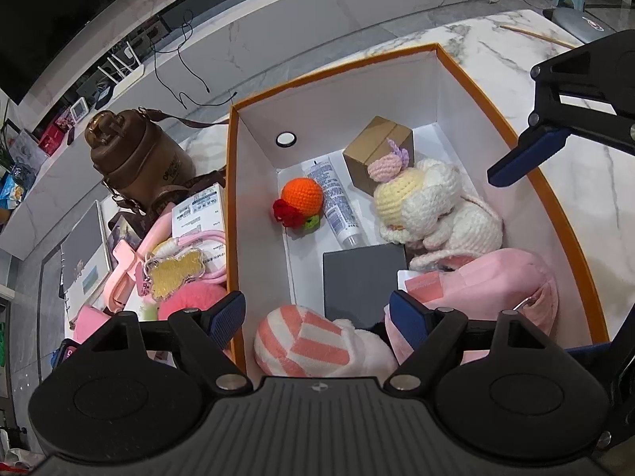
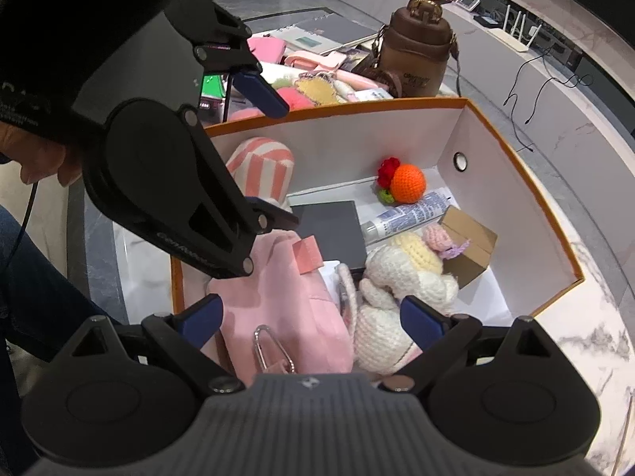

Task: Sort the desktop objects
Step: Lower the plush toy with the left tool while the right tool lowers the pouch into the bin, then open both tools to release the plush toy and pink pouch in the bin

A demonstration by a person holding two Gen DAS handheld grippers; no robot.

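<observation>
Left gripper point(image 1: 317, 313) hangs released and empty over the near end of the orange-rimmed box point(image 1: 456, 65), above a striped plush point(image 1: 301, 341), with unsorted pink items point(image 1: 178, 273) and a brown bottle point(image 1: 139, 158) still outside on the table. From the right, the right gripper point(image 2: 311, 317), likewise released, hovers over a pink bag point(image 2: 278, 297) and white knitted doll point(image 2: 397, 277) inside the box; with both tools crowded over one corner, a reach could knock them together or snag the bag's clip.

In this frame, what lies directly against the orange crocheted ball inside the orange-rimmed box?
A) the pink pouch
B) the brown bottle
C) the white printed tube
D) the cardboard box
C: the white printed tube lies on the floor of the box with its side against the orange crocheted ball; the right wrist view shows the same pairing.
</observation>
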